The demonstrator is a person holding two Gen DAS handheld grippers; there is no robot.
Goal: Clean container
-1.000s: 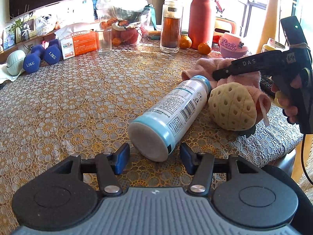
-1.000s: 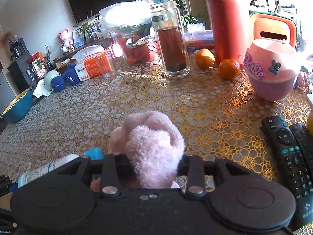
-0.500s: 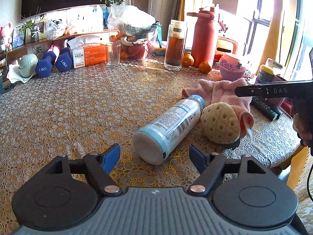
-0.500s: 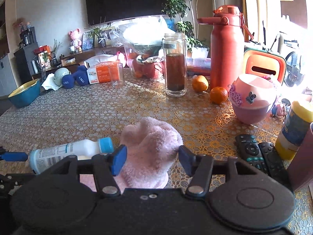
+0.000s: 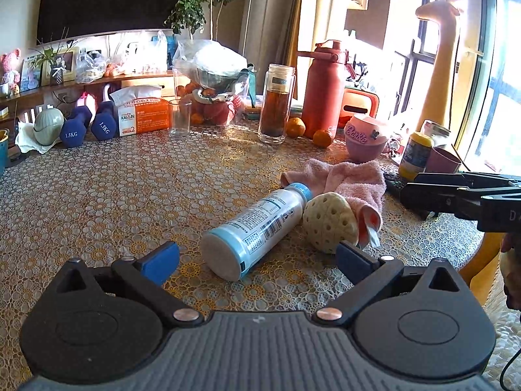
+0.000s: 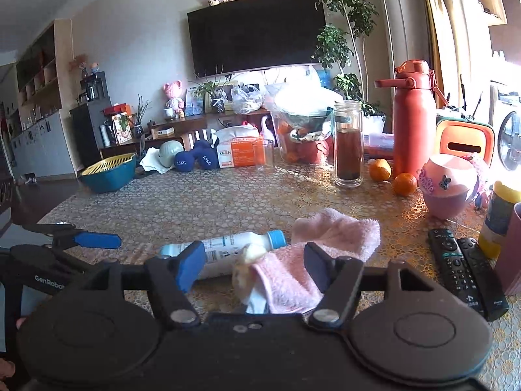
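A white bottle (image 5: 257, 224) with a light blue cap and base lies on its side on the lace-covered table (image 5: 130, 189), base toward my left gripper. A pink cloth (image 5: 351, 179) lies crumpled by the cap, and a cream dimpled sponge (image 5: 329, 221) rests against it. My left gripper (image 5: 257, 260) is open wide, held back just short of the bottle's base, holding nothing. In the right wrist view the bottle (image 6: 228, 247), cloth (image 6: 338, 231) and sponge (image 6: 247, 254) lie just beyond my right gripper (image 6: 254, 267), which is open and holds nothing.
Two remotes (image 6: 462, 267) lie right of the cloth. Behind stand a glass jar of dark liquid (image 5: 276, 104), a red flask (image 5: 325, 88), a pink cup (image 5: 364, 137), oranges (image 5: 322, 138), a drinking glass (image 5: 179, 117), a tissue box (image 5: 143, 117) and dumbbells (image 5: 75, 127). The table edge (image 5: 469, 251) curves near right.
My right gripper let go of the pink cloth, opened and drew back. My left gripper opened wider and pulled back and up from the bottle. The bottle has not moved.
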